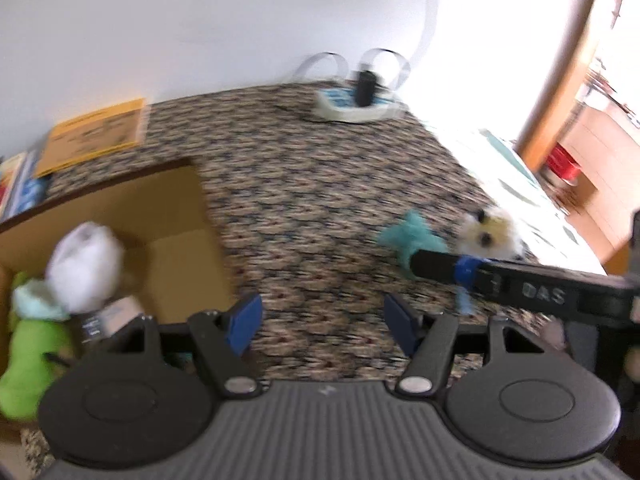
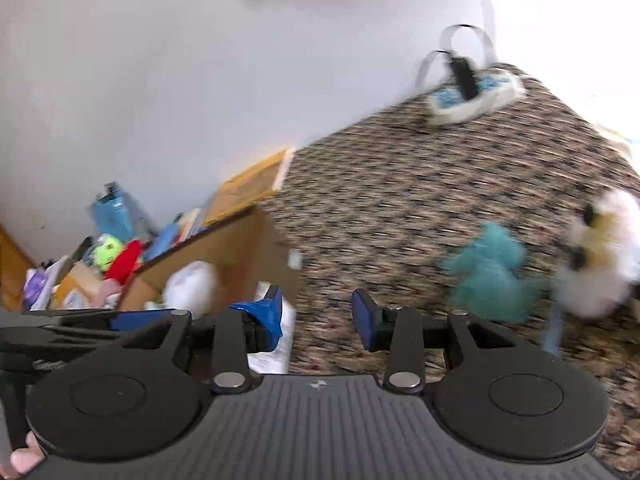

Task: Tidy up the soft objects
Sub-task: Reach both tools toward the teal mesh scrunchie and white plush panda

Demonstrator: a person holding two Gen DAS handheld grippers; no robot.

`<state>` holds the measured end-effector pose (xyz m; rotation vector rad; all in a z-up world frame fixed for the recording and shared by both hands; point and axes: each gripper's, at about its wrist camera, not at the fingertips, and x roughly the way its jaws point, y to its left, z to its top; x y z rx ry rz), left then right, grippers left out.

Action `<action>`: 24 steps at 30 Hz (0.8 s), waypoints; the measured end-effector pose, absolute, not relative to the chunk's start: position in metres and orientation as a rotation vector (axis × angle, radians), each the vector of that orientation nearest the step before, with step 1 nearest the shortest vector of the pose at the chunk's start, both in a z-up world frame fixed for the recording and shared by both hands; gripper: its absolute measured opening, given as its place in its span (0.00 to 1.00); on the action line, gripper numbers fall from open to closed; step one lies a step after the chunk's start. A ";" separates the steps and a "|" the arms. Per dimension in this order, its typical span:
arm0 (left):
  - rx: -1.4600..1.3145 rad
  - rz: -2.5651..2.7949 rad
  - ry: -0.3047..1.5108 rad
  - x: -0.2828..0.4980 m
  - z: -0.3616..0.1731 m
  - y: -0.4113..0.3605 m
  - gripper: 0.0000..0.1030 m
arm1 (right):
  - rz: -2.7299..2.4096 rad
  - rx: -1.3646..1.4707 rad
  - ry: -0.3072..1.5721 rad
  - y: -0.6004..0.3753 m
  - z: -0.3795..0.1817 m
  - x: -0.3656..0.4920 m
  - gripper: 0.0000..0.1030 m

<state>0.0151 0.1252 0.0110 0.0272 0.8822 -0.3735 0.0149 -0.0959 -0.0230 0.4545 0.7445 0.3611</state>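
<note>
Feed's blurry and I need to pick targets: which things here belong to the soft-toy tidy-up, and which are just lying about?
For the job: teal plush, white-and-yellow plush, both loose on the carpet; cardboard box holding the green plush and white plush.

Lying about: power strip, yellow envelope, clutter pile behind the box.

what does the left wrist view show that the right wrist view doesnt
Only the left wrist view shows a bright green plush toy inside the open cardboard box, and the doorway with wooden trim.

Only the right wrist view shows the heap of clutter by the wall, with a neon green perforated ball and a red soft item.

Both show the patterned carpet, the teal plush toy, the white fluffy big-eyed plush toy, the white plush in the box, and the white power strip. Both tongs are empty.
</note>
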 end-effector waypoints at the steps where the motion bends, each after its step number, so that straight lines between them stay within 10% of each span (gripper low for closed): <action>1: 0.040 -0.401 0.884 0.013 0.010 0.115 0.64 | 0.337 0.463 0.749 -0.105 -0.026 0.013 0.21; 24: 0.131 -0.560 0.940 0.053 -0.060 -0.021 0.67 | 0.180 0.691 0.754 -0.238 -0.045 0.025 0.24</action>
